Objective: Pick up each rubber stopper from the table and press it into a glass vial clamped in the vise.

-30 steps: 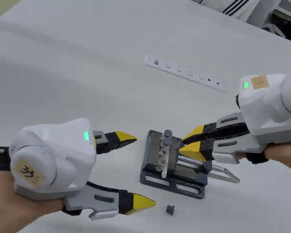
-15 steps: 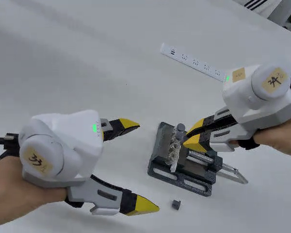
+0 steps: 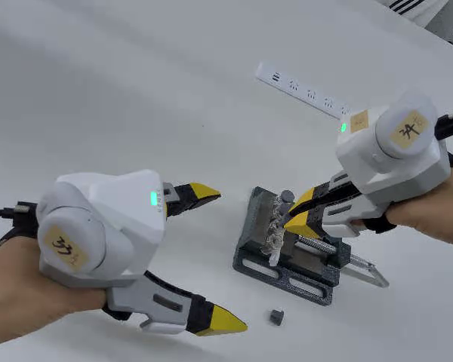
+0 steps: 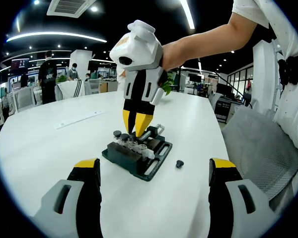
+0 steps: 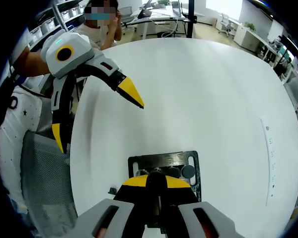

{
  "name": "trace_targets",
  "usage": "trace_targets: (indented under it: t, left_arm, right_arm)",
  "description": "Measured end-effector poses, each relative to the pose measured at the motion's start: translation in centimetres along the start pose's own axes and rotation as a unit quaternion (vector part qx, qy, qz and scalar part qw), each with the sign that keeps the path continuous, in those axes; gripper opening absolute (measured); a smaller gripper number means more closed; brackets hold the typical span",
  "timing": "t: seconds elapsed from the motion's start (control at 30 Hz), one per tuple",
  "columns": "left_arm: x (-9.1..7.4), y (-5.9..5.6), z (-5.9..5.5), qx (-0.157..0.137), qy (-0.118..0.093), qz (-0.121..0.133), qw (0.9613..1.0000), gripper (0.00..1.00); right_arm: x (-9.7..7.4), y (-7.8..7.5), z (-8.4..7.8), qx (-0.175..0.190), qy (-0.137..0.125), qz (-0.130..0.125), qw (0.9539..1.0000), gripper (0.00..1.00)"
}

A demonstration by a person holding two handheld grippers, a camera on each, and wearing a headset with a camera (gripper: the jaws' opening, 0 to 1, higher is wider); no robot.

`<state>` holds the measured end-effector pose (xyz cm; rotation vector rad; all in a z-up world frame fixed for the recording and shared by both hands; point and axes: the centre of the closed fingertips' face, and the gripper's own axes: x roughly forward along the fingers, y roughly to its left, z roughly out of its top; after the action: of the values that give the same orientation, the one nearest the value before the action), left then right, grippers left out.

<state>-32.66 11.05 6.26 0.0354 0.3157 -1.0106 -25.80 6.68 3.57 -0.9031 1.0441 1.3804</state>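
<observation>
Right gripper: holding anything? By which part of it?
Cannot be told. Right gripper has its jaws nearly together over the vise, with a dark shape between the tips in the right gripper view. Left gripper is open, holding nothing.

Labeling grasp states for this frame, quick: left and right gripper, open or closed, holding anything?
Left gripper: open, holding nothing.
Right gripper: closed, tips over the vise; whether it holds anything cannot be told.
</observation>
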Motion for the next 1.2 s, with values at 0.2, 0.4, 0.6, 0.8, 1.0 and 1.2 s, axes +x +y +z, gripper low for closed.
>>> trace_targets:
  t: [0.2, 0.4, 0.6, 0.8, 1.0, 1.2]
  left_arm:
    - [0.04, -0.06, -0.08, -0.001, 0.0, -0.001, 1.0, 0.89]
    - [-0.01, 0.0, -0.25, -0.003, 0.0, -0.001, 1.0, 0.88]
    - [0.05, -0.09, -0.33, -0.004, 0.0, -0.004, 1.0, 0.88]
    - [0.04, -0.01, -0.4, -0.006, -0.001, -0.004, 1.0, 0.87]
    - [0.11, -0.01, -0.44, -0.006, -0.001, -0.004, 1.0, 0.87]
    - [0.19, 0.13, -0.29, -0.008, -0.003, -0.003, 1.0, 0.86]
  right_arm:
    - [0.49, -0.1, -0.17, -0.002, 0.007, 0.004, 1.0, 0.05]
    - [0.48, 0.03, -0.21, -0.008, 0.014, 0.002, 0.9999, 0.05]
    - [0.74, -0.08, -0.18, -0.017, 0.023, -0.001, 0.9996, 0.05]
    - [0.83, 0.1, -0.15, -0.035, 0.038, -0.003, 0.9987, 0.04]
    - [0.99, -0.12, -0.22, -0.047, 0.05, -0.007, 0.9976, 0.04]
    - [0.95, -0.12, -0.18, -0.039, 0.052, -0.007, 0.9979, 0.04]
